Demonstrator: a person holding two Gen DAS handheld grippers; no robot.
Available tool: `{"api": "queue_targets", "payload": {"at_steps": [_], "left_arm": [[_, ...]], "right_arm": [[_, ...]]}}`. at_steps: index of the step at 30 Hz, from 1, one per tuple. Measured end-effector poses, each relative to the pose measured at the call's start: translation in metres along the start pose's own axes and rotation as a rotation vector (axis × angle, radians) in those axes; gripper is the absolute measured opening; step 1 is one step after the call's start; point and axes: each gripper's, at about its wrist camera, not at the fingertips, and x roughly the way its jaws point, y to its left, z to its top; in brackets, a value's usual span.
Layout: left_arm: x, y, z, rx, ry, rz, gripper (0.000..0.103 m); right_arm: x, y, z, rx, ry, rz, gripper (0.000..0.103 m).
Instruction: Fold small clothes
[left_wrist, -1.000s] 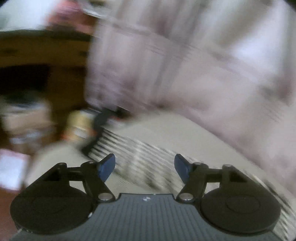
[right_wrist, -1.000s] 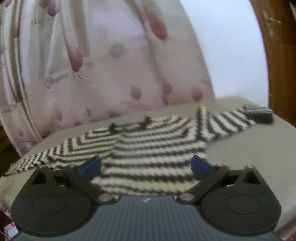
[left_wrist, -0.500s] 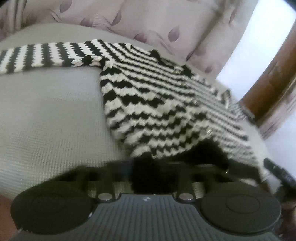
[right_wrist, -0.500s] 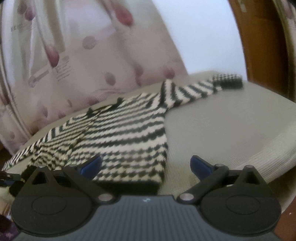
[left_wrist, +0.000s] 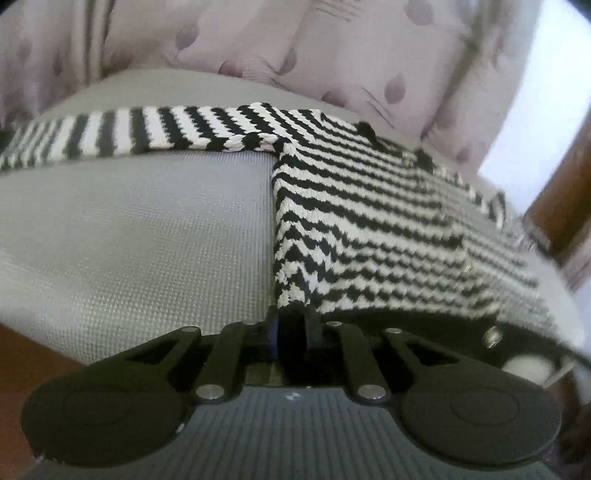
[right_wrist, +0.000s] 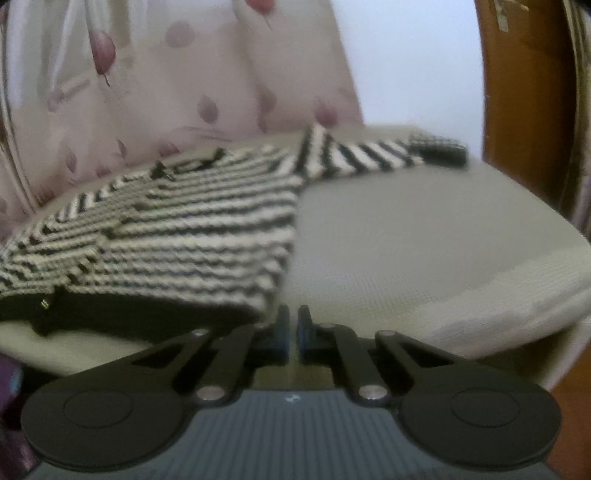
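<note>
A: Grey woven cushion (left_wrist: 140, 236) under everything, rounded at the near edge; pale mauve curtain with leaf print (left_wrist: 303, 48) hanging behind, white wall and a brown wooden door frame (right_wrist: 524, 110) off to the right.

B: Agreed. Black-and-white zigzag knit sweater (left_wrist: 369, 221) laid flat on that cushion, one sleeve stretched far left, the other (right_wrist: 362, 155) reaching far right, ending in a dark cuff.

A: Left gripper (left_wrist: 291, 332) at the near left corner of the black hem, jaws opening slightly, yet pinching the corner, dark knit bunched between the pads.

B: Right gripper (right_wrist: 291, 328) at the near right corner of the hem; jaws pressed almost together, only a thin slit showing. Hem edge touching just left of the fingers; cannot tell whether any knit sits between them.

A: Small metal snaps (left_wrist: 493, 336) along the dark hem band. Nothing lying across the sweater body.

B: Blurred at the edges, especially the right-hand view.
</note>
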Motion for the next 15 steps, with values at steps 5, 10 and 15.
{"api": "queue_targets", "payload": {"at_steps": [5,10,15], "left_arm": [[-0.020,-0.008,0.010,0.046,-0.121,0.015,0.053],[-0.021,-0.034,0.037,0.066,-0.258,-0.022,0.089],[0.029,-0.067,0.071,0.056,-0.278,-0.069,0.098]], "right_arm": [[-0.023,-0.023,0.019,0.087,-0.147,0.056,0.005],[-0.006,-0.025,0.058,-0.082,-0.181,-0.015,0.007],[0.045,-0.047,0.104,-0.154,-0.181,-0.052,0.011]]}}
